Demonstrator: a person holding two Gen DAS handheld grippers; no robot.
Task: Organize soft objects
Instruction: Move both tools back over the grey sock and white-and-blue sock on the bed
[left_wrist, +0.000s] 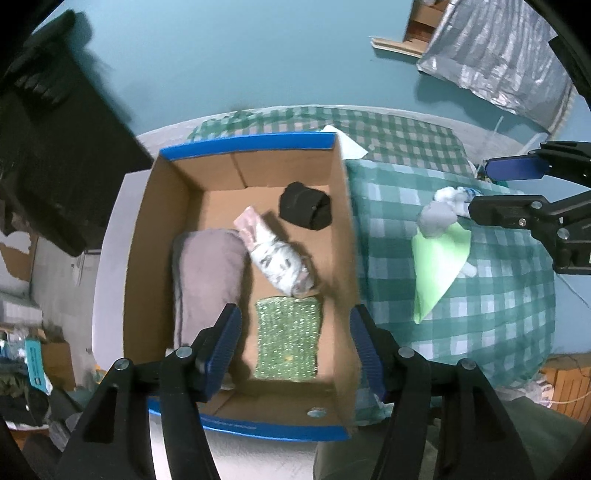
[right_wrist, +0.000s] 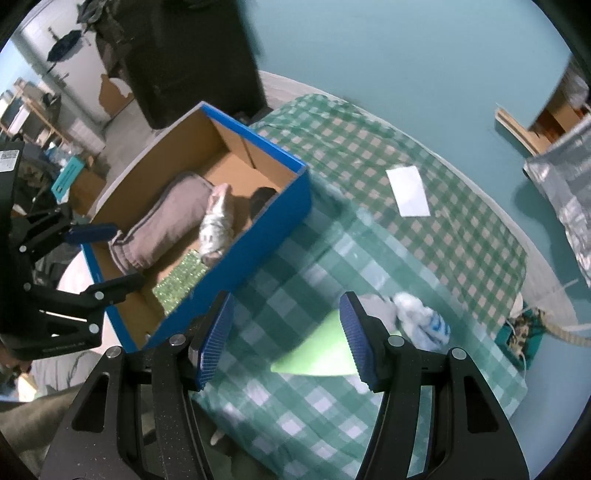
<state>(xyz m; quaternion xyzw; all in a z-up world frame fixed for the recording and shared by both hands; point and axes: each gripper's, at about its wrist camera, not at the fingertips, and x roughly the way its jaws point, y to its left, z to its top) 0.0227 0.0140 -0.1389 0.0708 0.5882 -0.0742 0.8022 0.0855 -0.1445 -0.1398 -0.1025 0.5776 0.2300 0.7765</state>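
Note:
An open cardboard box (left_wrist: 159, 236) with blue rim holds a folded grey garment (left_wrist: 207, 273), a rolled white patterned cloth (left_wrist: 277, 258), a black rolled sock (left_wrist: 304, 205) and a green sparkly pad (left_wrist: 288, 338). My left gripper (left_wrist: 295, 347) is open and empty, hovering over the box's near end. On the green checked cloth (left_wrist: 498, 314) lie a light green cloth (left_wrist: 439, 266) and a grey and white sock bundle (left_wrist: 443, 210). My right gripper (right_wrist: 284, 332) is open and empty just above the light green cloth (right_wrist: 317, 358), with the bundle (right_wrist: 421, 321) beside its right finger.
A white paper (right_wrist: 410, 190) lies on the checked cloth beyond the box (right_wrist: 258, 229). A dark cabinet (left_wrist: 55, 147) stands left of the box. A silver foil bag (left_wrist: 498, 62) and cardboard pieces sit on the teal floor at the far right.

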